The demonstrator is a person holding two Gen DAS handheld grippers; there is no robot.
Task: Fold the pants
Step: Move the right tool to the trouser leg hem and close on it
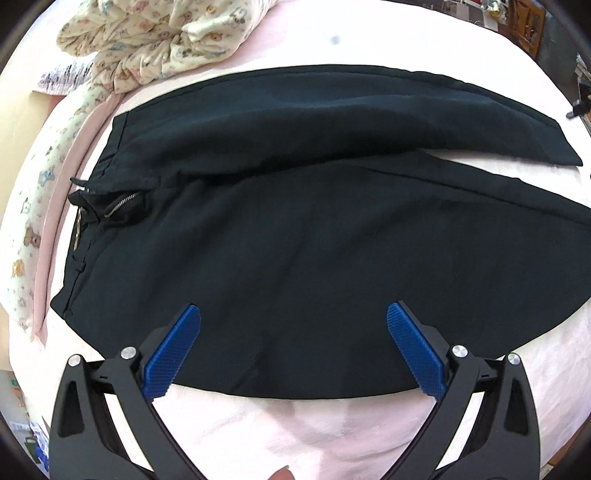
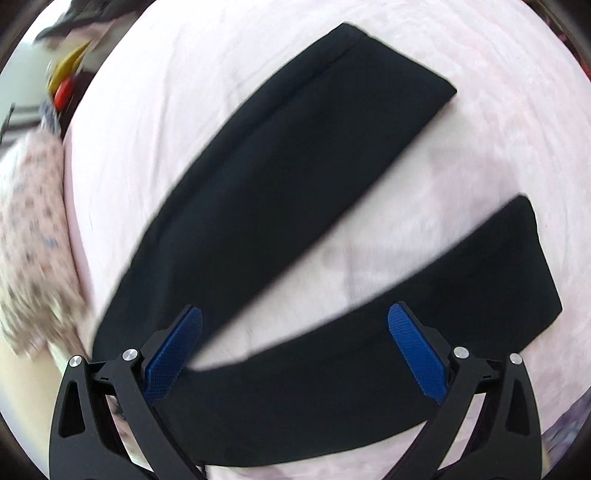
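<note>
Black pants (image 1: 295, 229) lie flat on a pale pink bed sheet (image 1: 295, 432), waistband and open zipper (image 1: 122, 205) at the left, both legs running to the right. My left gripper (image 1: 293, 314) is open and empty, hovering over the near leg by its front edge. In the right wrist view the two legs (image 2: 295, 166) spread apart in a V with sheet between them. My right gripper (image 2: 295, 317) is open and empty above the near leg (image 2: 369, 376), close to the crotch end.
A crumpled cream blanket with a bear print (image 1: 147, 40) lies at the far left of the bed. A floral cloth (image 2: 33, 240) is at the left in the right wrist view. Wooden furniture (image 1: 528, 22) stands beyond the bed's far right.
</note>
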